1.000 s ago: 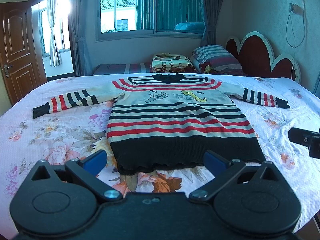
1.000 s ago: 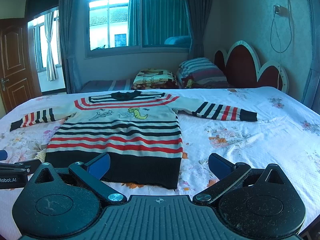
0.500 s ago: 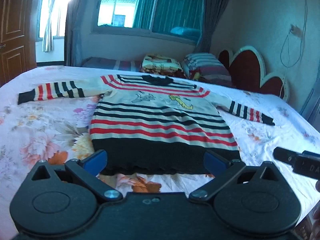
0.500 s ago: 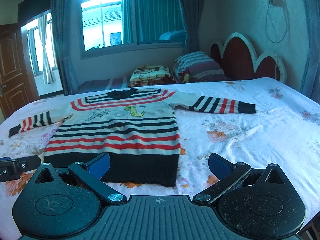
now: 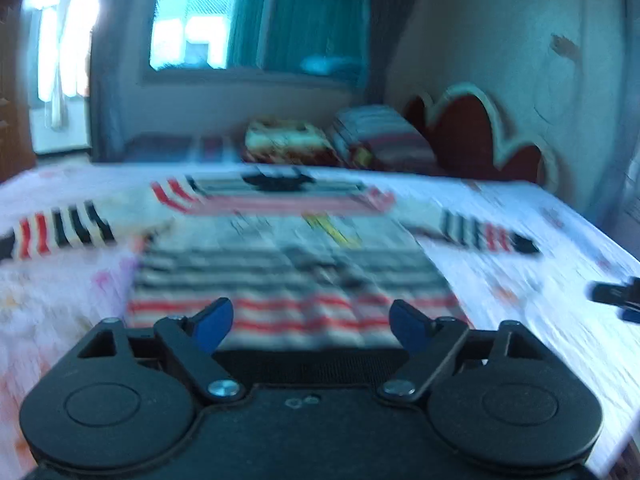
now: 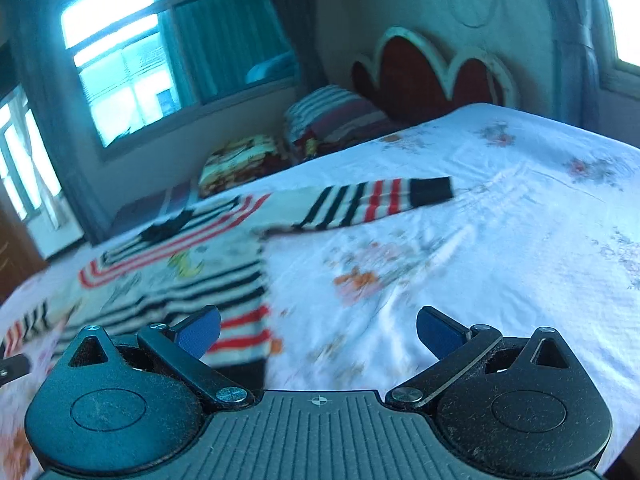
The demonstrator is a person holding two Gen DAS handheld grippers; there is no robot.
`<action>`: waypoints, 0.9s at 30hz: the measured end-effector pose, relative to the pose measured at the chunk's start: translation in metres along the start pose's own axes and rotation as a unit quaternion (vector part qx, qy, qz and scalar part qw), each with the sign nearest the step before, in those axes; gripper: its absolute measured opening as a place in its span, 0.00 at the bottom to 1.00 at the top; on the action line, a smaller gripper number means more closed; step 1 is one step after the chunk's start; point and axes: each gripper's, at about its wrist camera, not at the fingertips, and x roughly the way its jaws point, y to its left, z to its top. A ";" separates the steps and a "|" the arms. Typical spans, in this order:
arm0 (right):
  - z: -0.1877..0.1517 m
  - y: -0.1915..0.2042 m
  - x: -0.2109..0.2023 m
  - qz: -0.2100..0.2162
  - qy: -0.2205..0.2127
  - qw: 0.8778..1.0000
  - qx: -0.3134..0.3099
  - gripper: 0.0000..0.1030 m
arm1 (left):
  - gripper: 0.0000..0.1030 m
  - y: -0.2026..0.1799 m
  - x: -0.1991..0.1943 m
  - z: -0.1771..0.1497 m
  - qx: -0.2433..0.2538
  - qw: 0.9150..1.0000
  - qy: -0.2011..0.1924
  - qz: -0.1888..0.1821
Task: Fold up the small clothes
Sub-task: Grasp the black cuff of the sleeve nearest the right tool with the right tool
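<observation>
A floral-sheeted bed (image 6: 500, 216) with a scalloped red headboard (image 6: 432, 72) stands beneath a bright, teal-curtained window (image 5: 224, 20).

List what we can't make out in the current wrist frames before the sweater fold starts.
- Sweater hem: left wrist view, hidden behind the left gripper body.
- Chest picture on the sweater: left wrist view, smeared by motion blur; unreadable.
- Left sleeve cuff: left wrist view, cut off by the frame's left edge.
- Sweater's lower right corner: right wrist view, covered by the right gripper.
- Right sleeve: sharp only in the right wrist view.
</observation>
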 end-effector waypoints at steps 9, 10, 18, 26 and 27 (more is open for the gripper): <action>0.079 -0.081 0.120 -0.014 -0.007 0.995 0.101 0.38 | 0.99 0.027 0.092 0.057 -0.072 0.996 -0.004 0.057; 0.084 -0.091 0.136 -0.011 -0.005 0.993 0.115 0.38 | 0.99 0.027 0.102 0.060 -0.081 0.995 -0.003 0.054; 0.099 -0.165 0.251 -0.022 0.001 0.975 0.223 0.55 | 0.99 -0.001 0.180 0.067 -0.039 0.993 0.039 0.100; 0.099 -0.187 0.279 -0.026 -0.005 0.968 0.248 0.34 | 0.99 -0.017 0.217 0.063 -0.028 0.990 0.079 0.116; 0.099 -0.189 0.280 -0.029 -0.004 0.967 0.252 0.23 | 0.99 -0.018 0.219 0.062 -0.022 0.989 0.086 0.119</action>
